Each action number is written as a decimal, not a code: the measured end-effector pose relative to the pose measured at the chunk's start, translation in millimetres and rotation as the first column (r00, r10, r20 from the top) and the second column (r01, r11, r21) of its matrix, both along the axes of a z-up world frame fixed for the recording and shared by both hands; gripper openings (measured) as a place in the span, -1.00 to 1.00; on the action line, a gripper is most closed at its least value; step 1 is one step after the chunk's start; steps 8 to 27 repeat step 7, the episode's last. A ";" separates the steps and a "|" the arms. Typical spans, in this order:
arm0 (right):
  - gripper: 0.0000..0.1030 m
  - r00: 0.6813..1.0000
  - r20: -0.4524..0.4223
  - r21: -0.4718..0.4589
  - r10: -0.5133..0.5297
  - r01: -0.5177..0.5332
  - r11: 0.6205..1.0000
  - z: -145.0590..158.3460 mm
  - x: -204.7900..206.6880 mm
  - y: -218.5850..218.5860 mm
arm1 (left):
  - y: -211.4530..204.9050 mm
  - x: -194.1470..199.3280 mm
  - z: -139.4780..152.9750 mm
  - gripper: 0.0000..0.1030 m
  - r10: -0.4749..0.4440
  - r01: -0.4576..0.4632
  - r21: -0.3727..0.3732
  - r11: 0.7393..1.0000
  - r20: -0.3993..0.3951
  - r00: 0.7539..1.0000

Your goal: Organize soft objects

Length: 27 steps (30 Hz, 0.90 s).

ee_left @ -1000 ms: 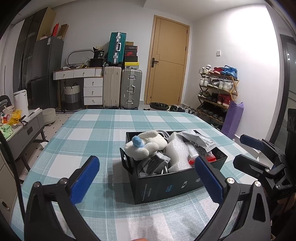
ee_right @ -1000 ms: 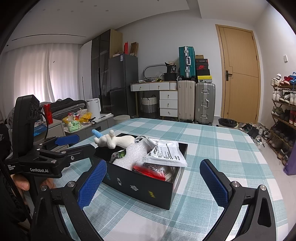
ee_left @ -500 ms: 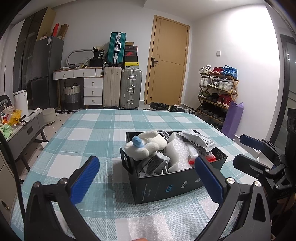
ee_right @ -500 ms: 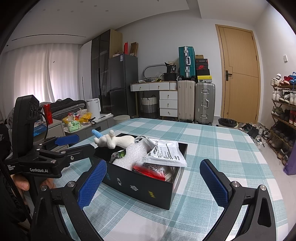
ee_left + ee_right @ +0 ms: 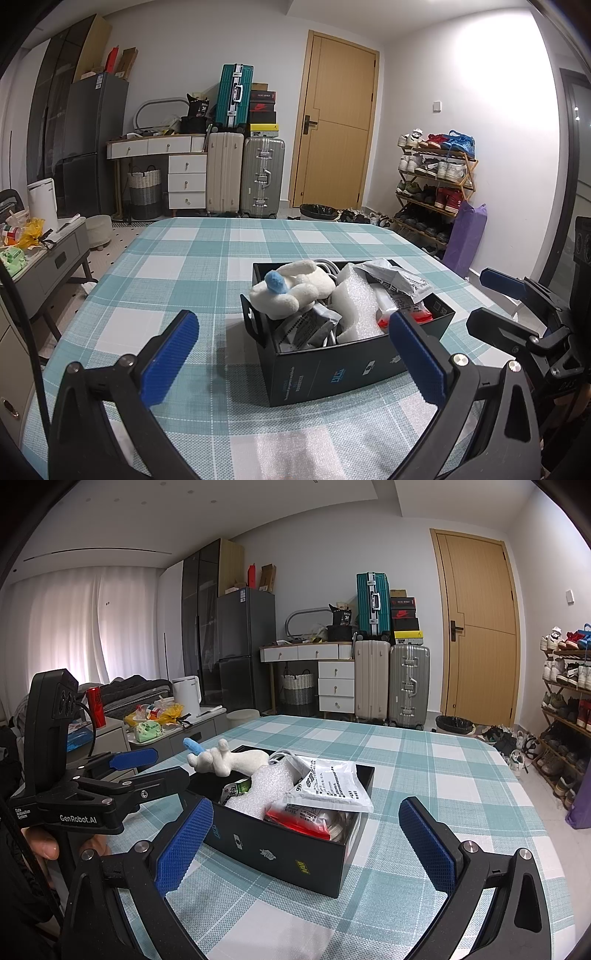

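Observation:
A black open box (image 5: 343, 373) stands on the checked tablecloth, also in the right wrist view (image 5: 295, 853). It holds a white plush toy with a blue ear (image 5: 291, 290) (image 5: 225, 762), white bubble wrap (image 5: 356, 306) (image 5: 264, 784), a printed white pouch (image 5: 397, 282) (image 5: 328, 784), a red packet (image 5: 301, 818) and grey packets. My left gripper (image 5: 295, 362) is open and empty, just in front of the box. My right gripper (image 5: 303, 849) is open and empty, in front of the box's other side. Each gripper shows in the other's view, the right (image 5: 491, 299), the left (image 5: 155, 768).
The table (image 5: 207, 258) carries a teal and white checked cloth. A sheet of bubble wrap (image 5: 314, 454) lies at its near edge. A low grey cabinet (image 5: 55, 258) stands to the left, suitcases (image 5: 243, 173) and a door behind, a shoe rack (image 5: 436, 192) to the right.

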State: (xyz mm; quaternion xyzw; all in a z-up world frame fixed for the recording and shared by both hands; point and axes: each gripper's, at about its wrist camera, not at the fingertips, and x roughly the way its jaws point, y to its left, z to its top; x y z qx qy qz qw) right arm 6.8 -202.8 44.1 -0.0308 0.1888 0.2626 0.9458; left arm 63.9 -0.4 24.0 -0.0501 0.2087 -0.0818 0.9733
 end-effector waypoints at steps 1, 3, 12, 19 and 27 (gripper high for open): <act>0.99 1.000 0.000 0.000 0.000 0.000 1.000 0.0 -0.1 -0.1 | 0.0 -0.1 0.0 1.00 0.001 -0.001 0.000 1.000 0.000 1.000; 0.99 1.000 0.000 0.000 0.000 0.000 1.000 -0.1 0.0 0.0 | 1.2 -1.5 0.7 1.00 0.001 -0.001 -0.002 1.000 0.004 1.000; 0.99 1.000 0.000 0.000 0.000 0.000 1.000 -0.2 0.0 -0.2 | 2.6 -2.9 1.2 1.00 -0.006 0.006 -0.002 1.000 0.006 1.000; 0.99 1.000 0.000 0.000 0.000 0.000 1.000 -0.2 0.0 -0.2 | 2.6 -2.9 1.2 1.00 -0.006 0.006 -0.002 1.000 0.006 1.000; 0.99 1.000 0.000 0.000 0.000 0.000 1.000 -0.2 0.0 -0.2 | 2.6 -2.9 1.2 1.00 -0.006 0.006 -0.002 1.000 0.006 1.000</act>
